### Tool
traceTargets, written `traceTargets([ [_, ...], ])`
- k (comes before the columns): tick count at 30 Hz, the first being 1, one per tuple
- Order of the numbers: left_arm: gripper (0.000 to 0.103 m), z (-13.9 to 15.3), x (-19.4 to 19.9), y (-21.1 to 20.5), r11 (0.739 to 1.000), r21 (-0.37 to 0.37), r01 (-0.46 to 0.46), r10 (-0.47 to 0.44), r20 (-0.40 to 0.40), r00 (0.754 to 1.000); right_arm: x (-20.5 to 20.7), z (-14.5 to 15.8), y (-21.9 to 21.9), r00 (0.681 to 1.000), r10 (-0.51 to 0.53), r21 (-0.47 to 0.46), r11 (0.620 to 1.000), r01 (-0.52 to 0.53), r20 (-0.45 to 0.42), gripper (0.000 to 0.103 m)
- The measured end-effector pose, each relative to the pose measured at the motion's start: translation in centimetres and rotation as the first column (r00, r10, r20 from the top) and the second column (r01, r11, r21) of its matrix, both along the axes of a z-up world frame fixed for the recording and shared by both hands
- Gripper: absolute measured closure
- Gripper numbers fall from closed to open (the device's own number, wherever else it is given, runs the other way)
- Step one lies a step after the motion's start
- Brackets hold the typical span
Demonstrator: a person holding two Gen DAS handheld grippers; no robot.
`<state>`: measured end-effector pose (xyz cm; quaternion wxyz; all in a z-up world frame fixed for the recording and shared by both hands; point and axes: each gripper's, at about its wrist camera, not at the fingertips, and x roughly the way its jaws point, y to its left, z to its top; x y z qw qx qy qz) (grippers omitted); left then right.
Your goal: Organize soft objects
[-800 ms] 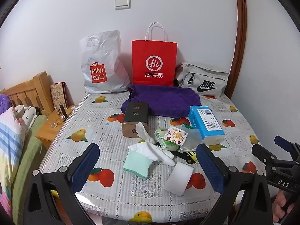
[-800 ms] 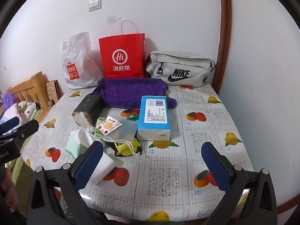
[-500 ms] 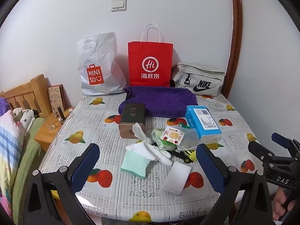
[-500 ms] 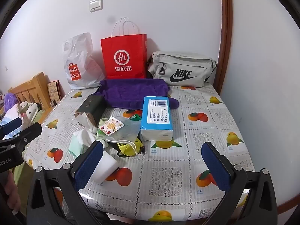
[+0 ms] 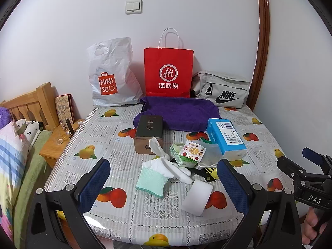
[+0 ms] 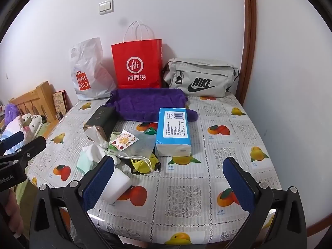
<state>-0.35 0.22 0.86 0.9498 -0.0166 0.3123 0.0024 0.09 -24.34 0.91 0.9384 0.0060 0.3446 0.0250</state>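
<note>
A pile of soft things lies mid-table: a mint and white sock [image 5: 153,178] [image 6: 87,159], a white foam block [image 5: 197,197] [image 6: 117,184], a blue tissue pack [image 5: 226,137] [image 6: 174,130], a purple towel [image 5: 180,112] [image 6: 147,101], a dark tissue box [image 5: 148,131] [image 6: 101,122], a clear pouch with a fruit sachet [image 5: 193,150] [image 6: 123,140] and a yellow mask [image 6: 145,164]. My left gripper [image 5: 164,184] is open and empty, hovering near the table's front edge before the sock. My right gripper [image 6: 170,184] is open and empty, right of the foam block.
A white Miniso bag [image 5: 110,76], a red paper bag [image 5: 168,70] and a grey Nike bag [image 5: 222,91] stand along the back wall. The table's fruit-print cloth [image 6: 228,145] reaches a wall on the right. A bed and nightstand [image 5: 56,145] stand left.
Both grippers have drawn back and tilted up slightly, so the table sits lower in both views. Nothing on the table has moved.
</note>
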Motion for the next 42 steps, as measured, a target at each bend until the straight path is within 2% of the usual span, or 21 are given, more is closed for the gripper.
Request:
traceTargets([
  [42, 0.000, -0.18, -0.37, 0.01, 1.000, 0.002, 0.003, -0.003, 0.006, 1.000, -0.35, 0.56, 0.16, 1.000, 0.004, 0.003, 1.000, -0.004, 0.016, 0.000],
])
